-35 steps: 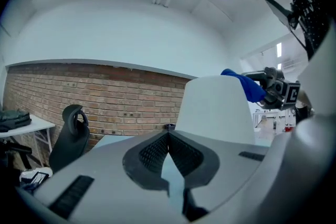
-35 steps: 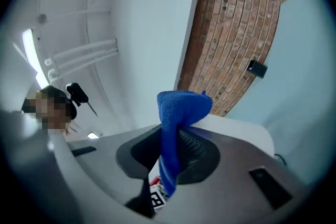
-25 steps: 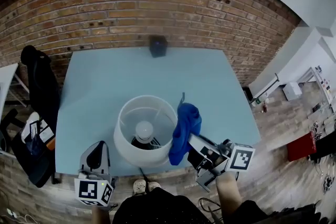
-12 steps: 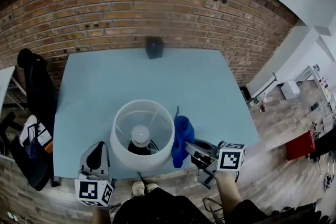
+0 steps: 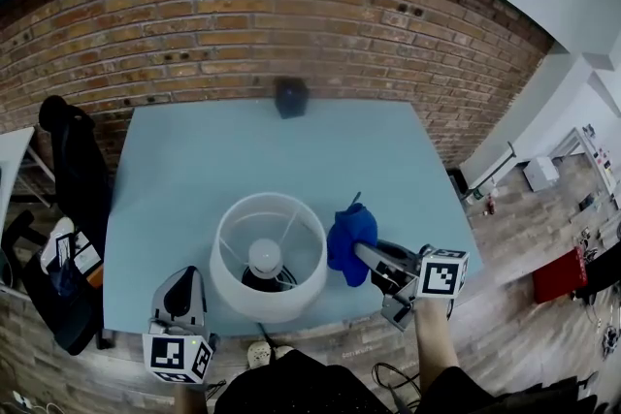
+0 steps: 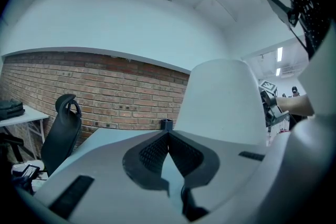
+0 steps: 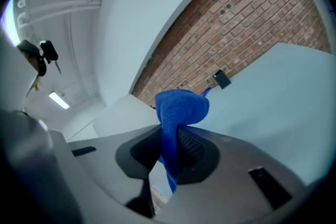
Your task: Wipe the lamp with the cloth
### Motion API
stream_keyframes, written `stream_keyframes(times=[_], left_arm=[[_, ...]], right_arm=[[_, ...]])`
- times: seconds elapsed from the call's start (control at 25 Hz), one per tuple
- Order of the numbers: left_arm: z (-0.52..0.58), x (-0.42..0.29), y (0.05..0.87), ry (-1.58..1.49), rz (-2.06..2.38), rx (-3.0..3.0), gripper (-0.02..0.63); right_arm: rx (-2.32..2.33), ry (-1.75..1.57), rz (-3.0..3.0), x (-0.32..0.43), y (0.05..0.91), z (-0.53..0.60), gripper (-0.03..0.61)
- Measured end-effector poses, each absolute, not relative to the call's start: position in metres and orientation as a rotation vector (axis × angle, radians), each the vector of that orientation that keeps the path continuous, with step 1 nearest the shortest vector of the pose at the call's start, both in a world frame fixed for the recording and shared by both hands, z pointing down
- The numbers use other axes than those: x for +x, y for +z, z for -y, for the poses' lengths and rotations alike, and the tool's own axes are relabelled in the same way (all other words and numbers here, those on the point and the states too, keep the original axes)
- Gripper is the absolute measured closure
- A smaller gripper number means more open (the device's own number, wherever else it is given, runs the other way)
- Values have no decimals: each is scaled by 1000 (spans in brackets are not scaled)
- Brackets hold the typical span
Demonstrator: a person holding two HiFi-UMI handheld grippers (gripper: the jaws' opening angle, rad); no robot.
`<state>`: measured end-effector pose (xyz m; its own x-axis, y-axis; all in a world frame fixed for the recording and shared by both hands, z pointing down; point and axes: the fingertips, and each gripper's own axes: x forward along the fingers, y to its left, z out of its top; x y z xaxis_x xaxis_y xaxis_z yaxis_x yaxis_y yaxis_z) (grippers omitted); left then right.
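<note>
The lamp [image 5: 268, 257] stands by the tabletop's [image 5: 194, 160] near edge. The right gripper [image 5: 361, 253] is just right of the lamp, its fingers pinching the blue cloth [image 5: 347, 236]. The cloth bunches up beside the shade, and I cannot tell whether it touches it. The left gripper [image 5: 180, 284] is at the lamp's left, fingers pressed together on nothing. A dark box [image 5: 290, 97] lies beyond the lamp, at the far edge.

White-shaded lamp [image 5: 268, 255] upright on table; blue cloth [image 5: 349, 239] beside it (bunched)
</note>
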<state>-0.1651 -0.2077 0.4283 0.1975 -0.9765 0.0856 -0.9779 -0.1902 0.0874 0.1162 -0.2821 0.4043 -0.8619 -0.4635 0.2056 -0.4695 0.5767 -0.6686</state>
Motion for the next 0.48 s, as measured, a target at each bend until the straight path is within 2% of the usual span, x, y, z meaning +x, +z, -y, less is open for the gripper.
stream_keyframes(times=[0.28, 0.48], left_arm=[[202, -166, 426, 5, 1929, 2328, 605], [193, -169, 426, 20, 1949, 2331, 604]], right_arm=[[451, 1008, 3093, 85, 284, 302, 517], [394, 827, 3143, 60, 248, 306, 517]])
